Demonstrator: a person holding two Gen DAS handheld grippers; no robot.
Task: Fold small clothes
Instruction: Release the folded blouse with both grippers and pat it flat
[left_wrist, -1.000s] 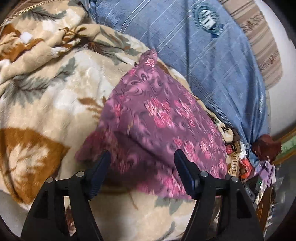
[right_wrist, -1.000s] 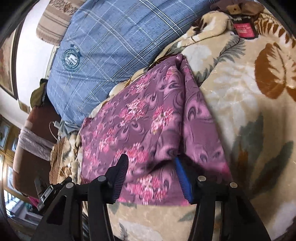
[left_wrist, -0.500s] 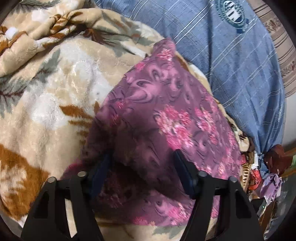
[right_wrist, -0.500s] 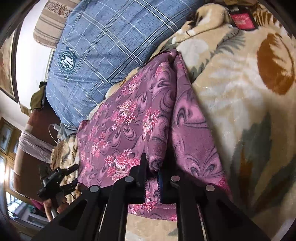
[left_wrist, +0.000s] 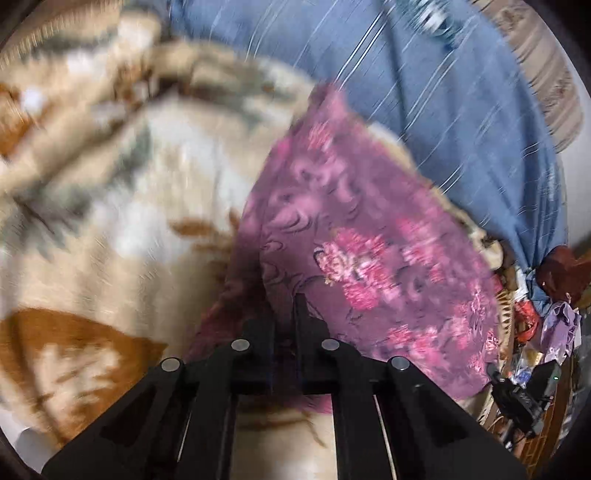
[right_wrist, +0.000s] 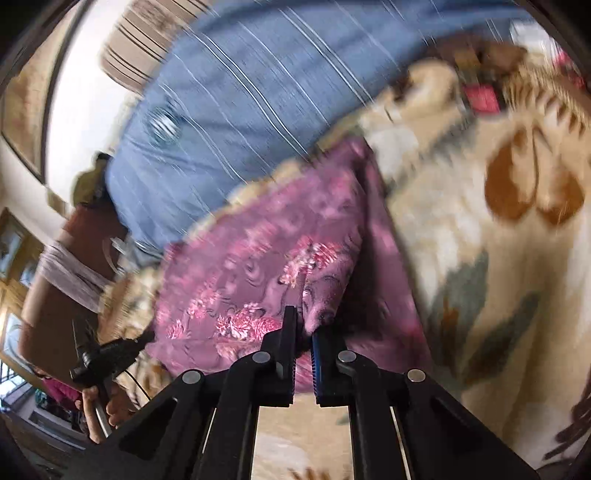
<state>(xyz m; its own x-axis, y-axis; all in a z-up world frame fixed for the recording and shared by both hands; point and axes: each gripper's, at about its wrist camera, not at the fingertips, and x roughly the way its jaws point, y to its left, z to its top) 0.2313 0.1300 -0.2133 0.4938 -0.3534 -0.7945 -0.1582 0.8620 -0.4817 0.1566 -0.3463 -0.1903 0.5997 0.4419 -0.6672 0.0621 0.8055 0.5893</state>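
A purple cloth with pink flowers (left_wrist: 369, 236) lies on a cream blanket with brown leaves (left_wrist: 110, 206). My left gripper (left_wrist: 284, 314) is shut on the cloth's near edge and lifts it, so a fold stands up. In the right wrist view the same cloth (right_wrist: 258, 266) is pinched by my right gripper (right_wrist: 304, 325), shut on a bunched piece of its near edge. Both views are blurred by motion.
A blue plaid pillow (left_wrist: 424, 92) lies behind the cloth, also in the right wrist view (right_wrist: 240, 110). A striped cushion (left_wrist: 546, 74) sits behind it. Clutter and a black device (left_wrist: 524, 391) lie at the bed's right edge.
My left gripper closed on the cloth's near edge in the last half second. My right gripper shut on it earlier and holds. Both are moving, lifting the cloth's edge.
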